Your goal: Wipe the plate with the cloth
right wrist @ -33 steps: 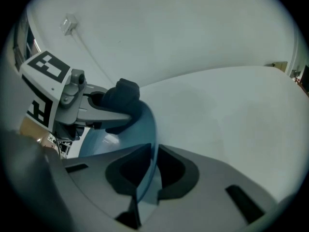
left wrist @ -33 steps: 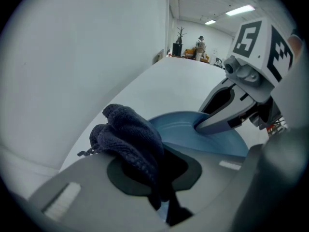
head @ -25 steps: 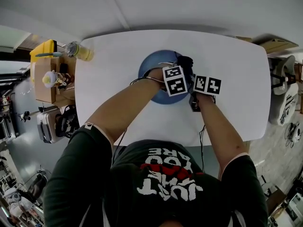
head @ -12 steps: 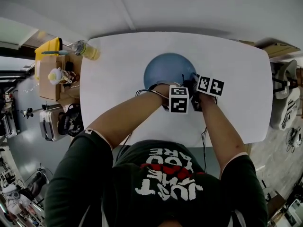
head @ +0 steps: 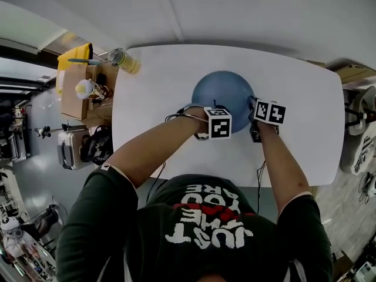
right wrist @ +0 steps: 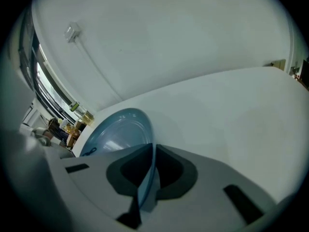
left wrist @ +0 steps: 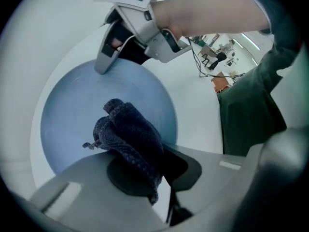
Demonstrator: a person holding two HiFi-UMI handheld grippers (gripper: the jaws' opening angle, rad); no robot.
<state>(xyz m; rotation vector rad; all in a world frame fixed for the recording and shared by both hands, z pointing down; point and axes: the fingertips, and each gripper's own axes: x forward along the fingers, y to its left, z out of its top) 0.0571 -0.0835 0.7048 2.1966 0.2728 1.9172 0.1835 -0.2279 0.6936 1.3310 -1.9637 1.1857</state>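
The blue plate (head: 223,93) lies on the white desk (head: 153,87), directly in front of the person. The right claw (right wrist: 152,173) is nearly closed and pinches the plate's right rim between its pads, which looks meant to steady it. The left claw (left wrist: 157,170) is closed on a bunched dark-blue cloth (left wrist: 130,139). The wad sticks out past the tips and hangs over the near part of the plate. Whether the cloth is pressing on the surface cannot be told. The wipe looks to be under way, with most of the plate's face showing beyond the cloth. The main risk is the thin rim hold: a hard or sideways stroke from the left could lever the plate out of the right claw, or send it skidding on the smooth desk. The cloth is gripped by one fold only, so drag against the plate could pull it loose or roll it aside. That would leave the bare tips to scrape the plate. The two claws also work near each other, so a stroke carried far to the right could knock the left claw into the right one and break its hold.
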